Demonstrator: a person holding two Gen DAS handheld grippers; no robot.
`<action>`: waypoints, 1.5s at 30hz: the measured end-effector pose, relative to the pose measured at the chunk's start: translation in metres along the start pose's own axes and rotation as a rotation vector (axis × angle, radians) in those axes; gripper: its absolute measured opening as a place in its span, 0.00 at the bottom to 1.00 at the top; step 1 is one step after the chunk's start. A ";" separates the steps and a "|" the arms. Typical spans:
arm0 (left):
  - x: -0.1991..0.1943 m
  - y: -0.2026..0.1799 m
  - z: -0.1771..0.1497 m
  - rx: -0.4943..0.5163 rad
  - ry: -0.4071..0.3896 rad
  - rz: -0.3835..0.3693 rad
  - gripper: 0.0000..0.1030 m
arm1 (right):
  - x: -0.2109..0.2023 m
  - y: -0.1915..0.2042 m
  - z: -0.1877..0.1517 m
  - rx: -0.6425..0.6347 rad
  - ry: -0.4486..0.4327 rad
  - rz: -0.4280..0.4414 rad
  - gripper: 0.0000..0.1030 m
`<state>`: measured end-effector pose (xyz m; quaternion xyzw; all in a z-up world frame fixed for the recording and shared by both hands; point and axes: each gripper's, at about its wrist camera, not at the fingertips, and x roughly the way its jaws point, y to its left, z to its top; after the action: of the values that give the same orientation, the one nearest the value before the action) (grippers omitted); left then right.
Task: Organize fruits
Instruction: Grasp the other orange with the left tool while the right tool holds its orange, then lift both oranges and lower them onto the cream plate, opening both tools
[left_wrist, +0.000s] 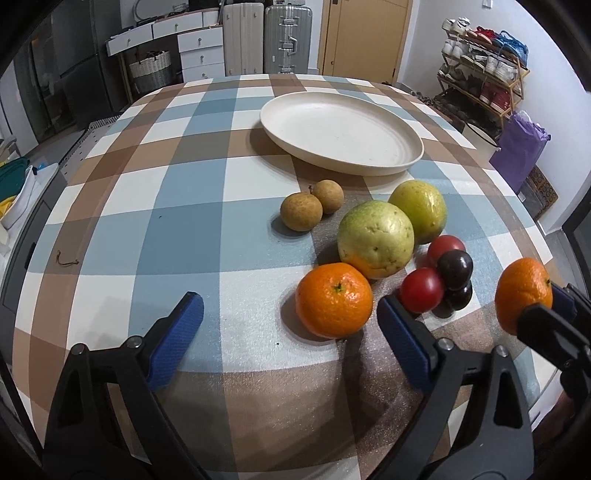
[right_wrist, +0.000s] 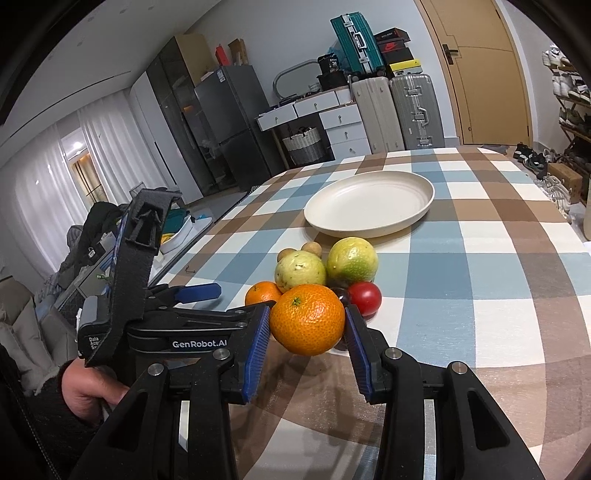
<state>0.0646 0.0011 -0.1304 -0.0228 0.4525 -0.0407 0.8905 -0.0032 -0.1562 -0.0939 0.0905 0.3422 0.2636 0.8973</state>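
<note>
hiding dark plums (right_wrist: 339, 293) behind the gripped mandarin (right_wrist: 307, 319).

Bright even indoor light, soft shadows under fruit, strong fisheye edge distortion.

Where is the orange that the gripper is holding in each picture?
Left wrist view: the held orange is at the far right edge, pinched in the right gripper.
Right wrist view: the same orange is low in the middle, between the blue pads.
Shared landmark: the cream plate, empty, lies beyond the fruit in both views.
</note>
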 end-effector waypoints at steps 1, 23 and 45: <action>0.002 -0.001 0.000 0.007 0.006 -0.006 0.81 | 0.000 -0.001 0.000 0.003 -0.001 0.001 0.40; -0.011 0.019 -0.007 -0.046 0.020 -0.244 0.37 | -0.004 -0.014 0.004 0.040 -0.028 0.001 0.40; -0.042 0.037 0.009 -0.080 -0.025 -0.270 0.37 | 0.002 -0.021 0.029 0.023 -0.051 0.022 0.40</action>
<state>0.0493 0.0420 -0.0945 -0.1196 0.4354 -0.1418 0.8809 0.0261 -0.1724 -0.0800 0.1111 0.3212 0.2673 0.9017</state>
